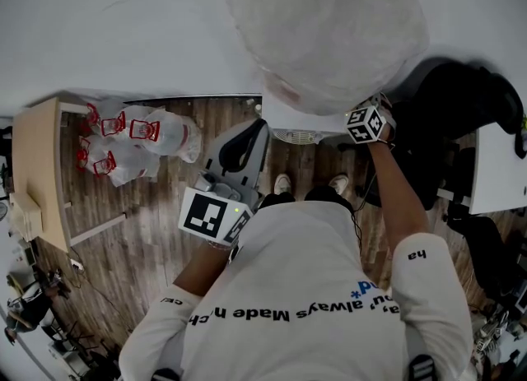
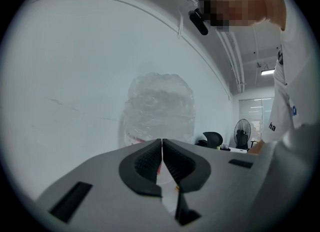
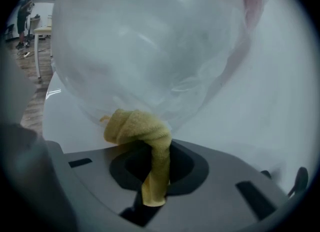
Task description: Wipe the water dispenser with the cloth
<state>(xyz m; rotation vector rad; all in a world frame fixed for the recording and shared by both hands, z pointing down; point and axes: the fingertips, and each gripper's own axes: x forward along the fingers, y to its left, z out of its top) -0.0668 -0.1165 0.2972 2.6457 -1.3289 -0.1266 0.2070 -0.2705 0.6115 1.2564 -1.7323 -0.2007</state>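
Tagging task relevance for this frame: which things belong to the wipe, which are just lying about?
In the job: cloth, right claw shut on it, water dispenser, its wrapped bottle.
Lying about: left claw shut, empty; jugs on floor, fan, office chair.

The water bottle (image 1: 325, 30) is standing directly before the right gripper (image 3: 155, 170), the wall (image 1: 123, 25) backing it. At left, wooden floor (image 1: 156, 206) is lying open.

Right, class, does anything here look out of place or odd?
Clear water jugs with red handles seem to lie heaped on the wooden floor beside the table, not standing upright. The dispenser's bottle also looks wrapped in crinkled plastic film.
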